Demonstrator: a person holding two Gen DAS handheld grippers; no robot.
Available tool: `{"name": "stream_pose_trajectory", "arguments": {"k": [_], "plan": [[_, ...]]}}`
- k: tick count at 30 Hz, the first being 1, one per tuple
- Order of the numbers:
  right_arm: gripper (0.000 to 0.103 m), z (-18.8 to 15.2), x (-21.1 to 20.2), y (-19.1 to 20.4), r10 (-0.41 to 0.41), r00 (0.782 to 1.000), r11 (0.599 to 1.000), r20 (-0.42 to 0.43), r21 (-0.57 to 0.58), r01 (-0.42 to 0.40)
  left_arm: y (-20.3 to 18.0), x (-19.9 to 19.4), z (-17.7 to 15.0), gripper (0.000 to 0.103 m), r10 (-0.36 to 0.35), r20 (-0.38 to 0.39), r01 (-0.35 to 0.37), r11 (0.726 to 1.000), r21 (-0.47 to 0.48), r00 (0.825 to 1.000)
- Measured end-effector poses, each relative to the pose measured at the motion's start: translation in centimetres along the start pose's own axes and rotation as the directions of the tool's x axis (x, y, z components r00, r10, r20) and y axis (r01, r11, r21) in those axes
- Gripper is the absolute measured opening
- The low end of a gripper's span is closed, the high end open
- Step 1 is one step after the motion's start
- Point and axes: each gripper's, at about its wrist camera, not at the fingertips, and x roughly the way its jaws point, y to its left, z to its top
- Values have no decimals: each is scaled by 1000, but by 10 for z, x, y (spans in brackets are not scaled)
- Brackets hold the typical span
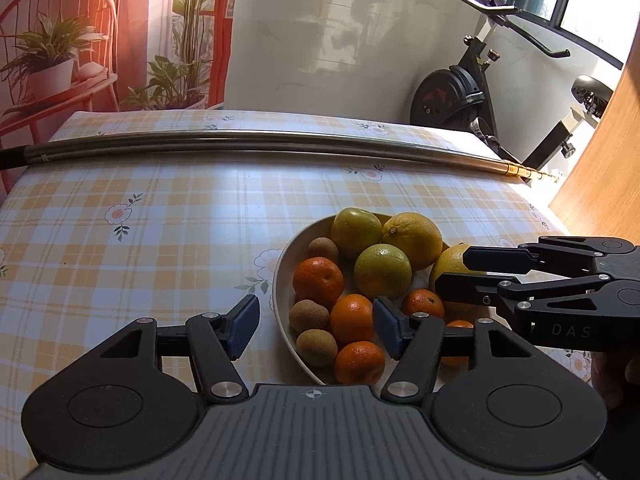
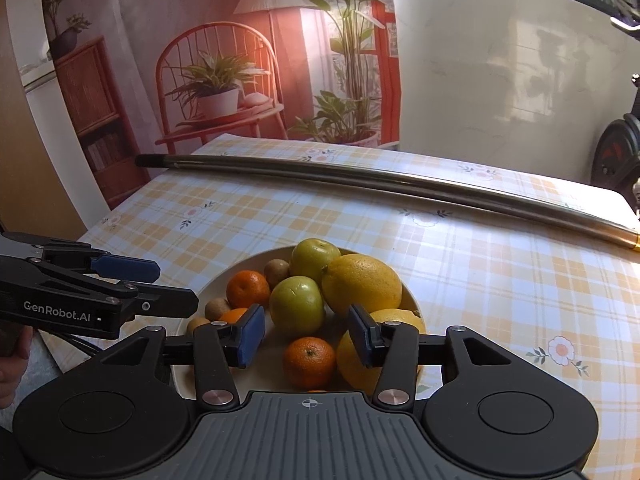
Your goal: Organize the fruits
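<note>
From the left wrist view, a cream bowl [image 1: 280,292] heaped with fruit was seen on the counter [image 1: 140,240], which was covered by a yellow plaid cloth; the left tool [image 1: 316,326] was held released, its blue pads spread wide above the bowl's near rim, nothing gripped between them; the right tool [image 1: 456,270] was seen reaching in from the right, its jaws parted beside a lemon [image 1: 450,266]; mandarins [image 1: 318,282], green fruits [image 1: 382,272] and brown kiwis [image 1: 309,316] were piled inside; a long metal pole [image 1: 260,140] was laid across the far counter.

From the right wrist view, the right tool [image 2: 306,334] was shown unclenched over the bowl [image 2: 410,300], a mandarin [image 2: 309,362] lying below the gap, untouched; the left tool [image 2: 176,286] was seen entering from the left, empty.
</note>
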Motion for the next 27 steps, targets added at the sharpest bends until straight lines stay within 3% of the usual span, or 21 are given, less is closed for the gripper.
{"name": "stream_pose_trajectory", "arguments": {"k": [3,7,9,12,16,22,27], "plan": [[62,5,-9,-1,-21,1000,1000,17,1,21,-1,-9,7,84,5,40,-4,1000,-9,999],[79,15,-26,-3,-40,998,999,44,16,39,-3,-25,18,95,3,101,-2,1000,-15,995],[92,20,-37,-5,-53,997,998,62,32,52,-6,-34,25,98,3,131,-1,1000,-12,991],[103,30,-53,-9,-67,993,996,96,59,62,-12,-47,36,100,3,169,-5,1000,9,986],[103,45,-79,-15,-37,989,994,141,106,22,-24,-65,50,103,-8,233,-2,999,45,972],[103,73,-124,-22,-113,962,987,248,136,81,-41,-94,70,103,-27,336,7,998,59,942],[103,90,-156,-31,-171,937,979,303,161,127,-60,-118,86,103,-40,426,13,998,67,904]]}}
